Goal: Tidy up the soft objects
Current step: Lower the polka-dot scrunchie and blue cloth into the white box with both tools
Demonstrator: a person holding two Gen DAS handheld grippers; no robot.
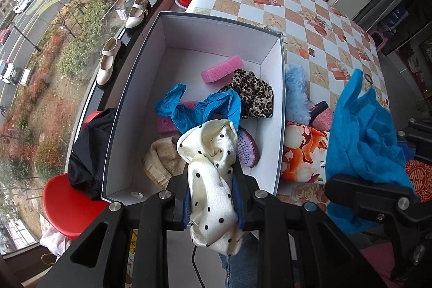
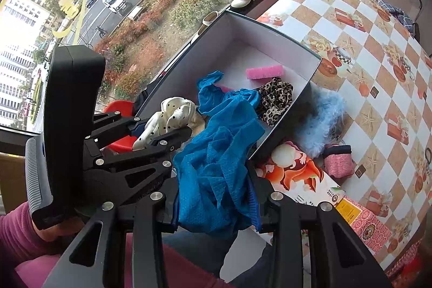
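the left gripper (image 1: 212, 193) is clamped on a cream dotted scarf (image 1: 213, 180), which bulges up between the blue pads and hangs down below them, over the near end of the box (image 1: 280, 104). the right gripper (image 2: 216, 203) is clamped on a blue cloth (image 2: 216, 166); the cloth fills the gap between its fingers and rises in a crumpled heap just at the near corner of the box. in the left view this cloth (image 1: 364, 150) hangs beside the box, over the table (image 1: 310, 18). the box is white inside and stands open at the window edge of the table. in it lie a pink sponge (image 1: 222, 68) near the far wall, a leopard scrunchie (image 1: 253, 95) against the right wall, a thin blue cloth strip (image 1: 199, 107), a second pink piece (image 1: 166, 124) partly under the strip, a beige knit piece (image 1: 162, 162) and a purple brush (image 1: 247, 147) near the scarf. outside the box, touching its right wall, lies a light blue fluffy thing (image 1: 297, 96), and near it a pink knit thing (image 2: 338, 161) on the checked tablecloth. two cream shoes (image 1: 110, 61) stand on the window sill. a red stool (image 1: 70, 207) with a black garment (image 1: 89, 155) on it stands left of the box.
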